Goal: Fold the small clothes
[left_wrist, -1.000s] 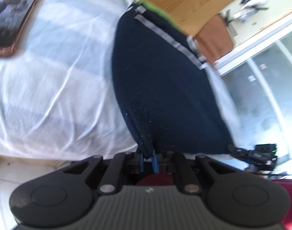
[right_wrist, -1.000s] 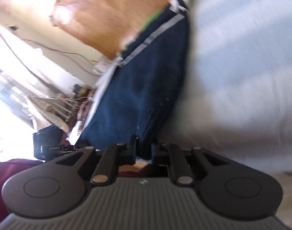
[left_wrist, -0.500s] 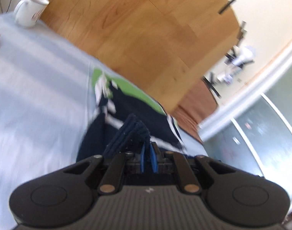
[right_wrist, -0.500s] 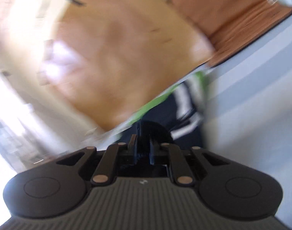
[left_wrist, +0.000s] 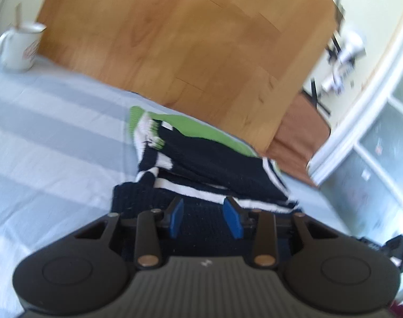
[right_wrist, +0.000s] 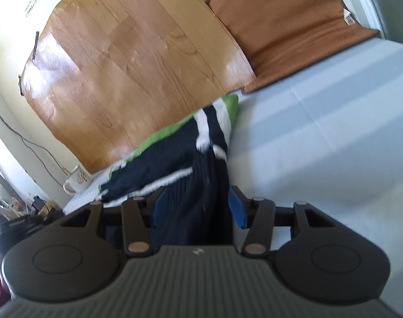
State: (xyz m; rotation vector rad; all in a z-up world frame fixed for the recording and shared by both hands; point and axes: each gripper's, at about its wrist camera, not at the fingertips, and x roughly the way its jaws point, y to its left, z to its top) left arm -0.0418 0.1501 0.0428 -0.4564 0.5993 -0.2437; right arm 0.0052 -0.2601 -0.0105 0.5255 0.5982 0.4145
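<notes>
A navy knitted garment (left_wrist: 214,159) with white stripes and a green edge lies folded on the pale striped sheet (left_wrist: 55,137). My left gripper (left_wrist: 204,217) hovers over its near fold. Its jaws are opening, and the blue pads (left_wrist: 176,218) stand apart with fabric below and between them, not pinched. In the right wrist view the same garment (right_wrist: 175,164) runs from the wood panel towards me. My right gripper (right_wrist: 198,209) straddles its dark fold. Those jaws are opening too, and the pads (right_wrist: 238,210) are clear of the cloth.
A white mug (left_wrist: 18,47) stands at the sheet's far corner, also seen as the mug (right_wrist: 78,181) in the right wrist view. A wood-pattern panel (right_wrist: 122,66) lies behind the garment, with a brown cushion (right_wrist: 294,26) beside it. Bare sheet (right_wrist: 333,132) spreads to the right.
Both grippers, shut on the garment's near hem, carried it forward over the rest of the cloth. Their jaws have now parted and let the hem go onto the fold.
</notes>
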